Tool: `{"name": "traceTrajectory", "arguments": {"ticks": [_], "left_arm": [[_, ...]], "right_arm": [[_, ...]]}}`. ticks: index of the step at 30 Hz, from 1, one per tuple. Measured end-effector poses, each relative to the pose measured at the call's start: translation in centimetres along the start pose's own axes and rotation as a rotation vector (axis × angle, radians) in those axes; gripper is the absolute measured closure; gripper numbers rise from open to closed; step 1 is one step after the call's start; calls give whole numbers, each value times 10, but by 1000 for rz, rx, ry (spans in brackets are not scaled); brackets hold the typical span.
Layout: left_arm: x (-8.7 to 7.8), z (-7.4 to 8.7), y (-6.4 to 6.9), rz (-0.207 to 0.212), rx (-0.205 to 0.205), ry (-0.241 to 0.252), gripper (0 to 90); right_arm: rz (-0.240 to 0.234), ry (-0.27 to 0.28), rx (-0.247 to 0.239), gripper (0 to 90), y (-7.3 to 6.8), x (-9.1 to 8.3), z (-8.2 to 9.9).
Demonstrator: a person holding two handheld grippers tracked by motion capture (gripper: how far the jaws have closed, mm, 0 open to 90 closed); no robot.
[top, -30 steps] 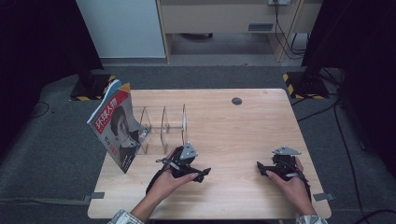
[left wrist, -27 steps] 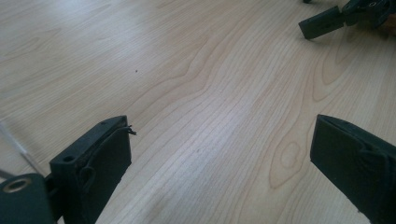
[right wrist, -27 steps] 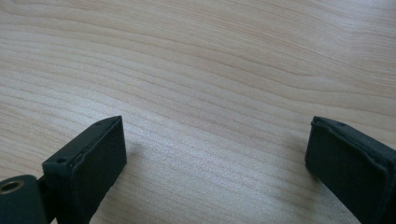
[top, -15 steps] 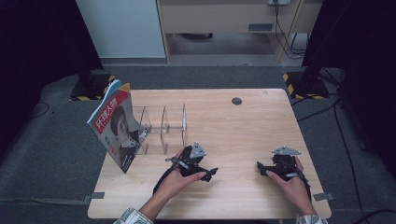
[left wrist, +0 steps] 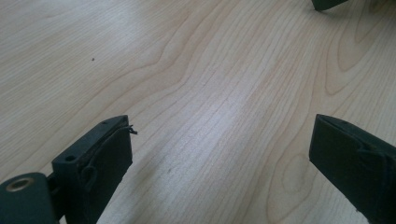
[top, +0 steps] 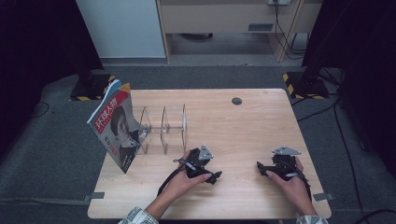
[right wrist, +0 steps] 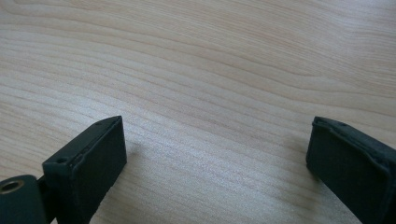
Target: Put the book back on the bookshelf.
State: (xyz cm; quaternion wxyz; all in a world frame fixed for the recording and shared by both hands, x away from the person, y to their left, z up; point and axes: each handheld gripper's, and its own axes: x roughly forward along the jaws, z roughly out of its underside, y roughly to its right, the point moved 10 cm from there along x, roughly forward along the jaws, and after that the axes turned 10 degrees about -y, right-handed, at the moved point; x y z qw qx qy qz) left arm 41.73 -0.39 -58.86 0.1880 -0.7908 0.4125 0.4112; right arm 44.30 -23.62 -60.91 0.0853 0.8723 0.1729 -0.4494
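Observation:
My left gripper (top: 215,177) lies low over the wooden table (top: 243,121) at front centre, jaws pointing right, a hand around it. In the left gripper view the left gripper (left wrist: 219,154) stands open over bare wood, nothing between its jaws. My right gripper (top: 259,168) rests near the front right, jaws pointing left toward the other one. The right gripper view has the right gripper (right wrist: 215,149) open too, bare wood between the jaws. A magazine (top: 113,125) with a red title band leans against the left end of a clear acrylic divider rack (top: 163,125).
A small dark round hole (top: 236,101) sits in the table near its far edge. Tape strips (top: 95,195) hold the table's front corners. Dark stands with yellow-black bases (top: 306,84) rise beyond the table. In the left gripper view, a dark jaw tip (left wrist: 327,3) of the other gripper shows at top right.
My left gripper has slid right and slightly toward the front edge, closing the gap to the right gripper. The right gripper has hardly moved.

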Motion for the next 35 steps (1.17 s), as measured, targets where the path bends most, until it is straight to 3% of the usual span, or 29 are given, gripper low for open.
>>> {"name": "traceTrajectory", "arguments": {"ticks": [19,24,28,35], "left_arm": [[27,-11,-8,-21,-36,-35,54],[29,-11,-8,-20,-25,-34,35],[32,-10,-10,-45,0,-27,25],[32,-11,-11,-52,-3,-29,16]], "right_arm": [[-1,-1,0,52,0,0,0],[-1,-1,0,52,0,0,0],[-1,0,-2,52,0,0,0],[0,-1,-2,51,0,0,0]]}}
